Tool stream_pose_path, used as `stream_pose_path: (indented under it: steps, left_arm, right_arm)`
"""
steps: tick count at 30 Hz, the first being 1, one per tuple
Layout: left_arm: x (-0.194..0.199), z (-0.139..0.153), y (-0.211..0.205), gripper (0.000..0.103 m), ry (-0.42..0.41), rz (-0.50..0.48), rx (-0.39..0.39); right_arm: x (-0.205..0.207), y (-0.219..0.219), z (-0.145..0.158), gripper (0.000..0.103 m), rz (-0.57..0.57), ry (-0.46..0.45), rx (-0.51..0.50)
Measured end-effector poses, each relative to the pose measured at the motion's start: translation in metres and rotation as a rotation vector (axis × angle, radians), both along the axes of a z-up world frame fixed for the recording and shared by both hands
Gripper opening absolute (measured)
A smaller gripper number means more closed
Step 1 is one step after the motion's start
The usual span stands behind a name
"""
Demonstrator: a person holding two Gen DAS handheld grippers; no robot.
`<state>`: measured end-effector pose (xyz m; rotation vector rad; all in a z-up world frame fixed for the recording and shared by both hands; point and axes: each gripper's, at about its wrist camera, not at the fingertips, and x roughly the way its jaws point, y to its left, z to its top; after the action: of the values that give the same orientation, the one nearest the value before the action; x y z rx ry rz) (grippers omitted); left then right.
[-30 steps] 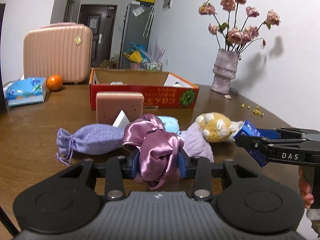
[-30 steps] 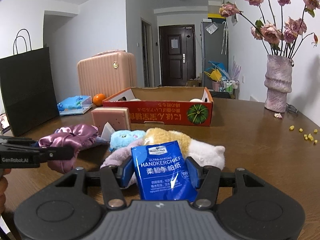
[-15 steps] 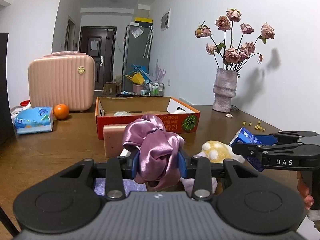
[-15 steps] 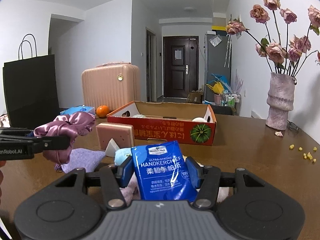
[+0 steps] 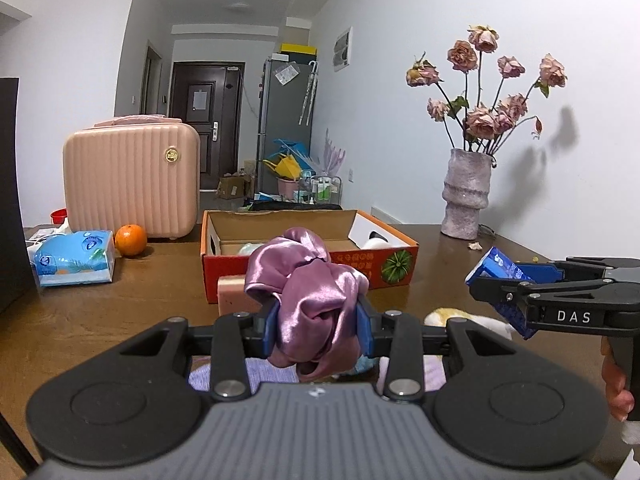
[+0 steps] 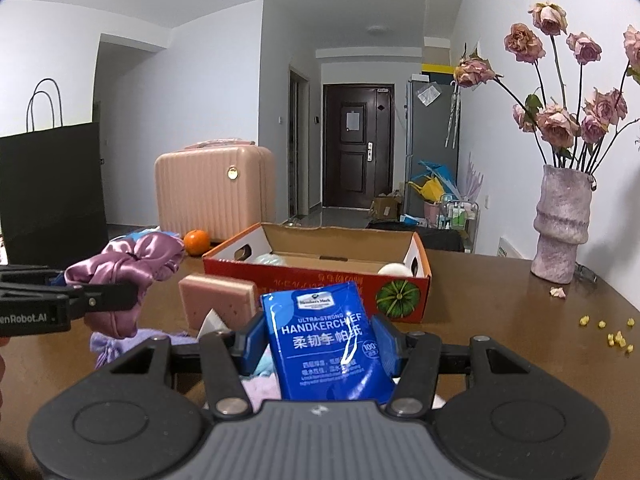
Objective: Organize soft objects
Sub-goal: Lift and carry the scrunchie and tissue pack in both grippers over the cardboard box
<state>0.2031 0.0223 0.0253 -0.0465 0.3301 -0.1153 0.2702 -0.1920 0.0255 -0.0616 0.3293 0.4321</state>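
My left gripper (image 5: pixel 316 322) is shut on a pink satin scrunchie (image 5: pixel 308 280) and holds it above the table; it also shows in the right wrist view (image 6: pixel 128 268). My right gripper (image 6: pixel 320 340) is shut on a blue handkerchief tissue pack (image 6: pixel 324 344), also seen from the left wrist (image 5: pixel 500 268). Ahead stands an open red cardboard box (image 5: pixel 308 240) (image 6: pixel 320 268) with a few pale items inside. A pink sponge block (image 6: pixel 216 300), a lilac pouch (image 6: pixel 116 344) and a yellow-white plush (image 5: pixel 464 320) lie below the grippers, partly hidden.
A pink suitcase (image 5: pixel 132 180), an orange (image 5: pixel 130 239) and a blue tissue pack (image 5: pixel 74 258) sit at the far left. A vase of dried roses (image 5: pixel 466 196) stands at the right. A black paper bag (image 6: pixel 48 192) is at the left. Yellow crumbs (image 6: pixel 612 332) dot the table.
Both grippers have risen from the pile with their objects. The box now looks lower in view and its inside shows; the soft things on the table have dropped under the grippers.
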Motion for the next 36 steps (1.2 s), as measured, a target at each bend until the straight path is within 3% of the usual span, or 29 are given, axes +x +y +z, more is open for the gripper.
stream_pose_path:
  steps: [36]
  left_arm:
    - [0.101,0.035,0.000,0.038,-0.076,0.063,-0.027]
  right_arm:
    - [0.100,0.033,0.033,0.055,-0.036,-0.053,0.055]
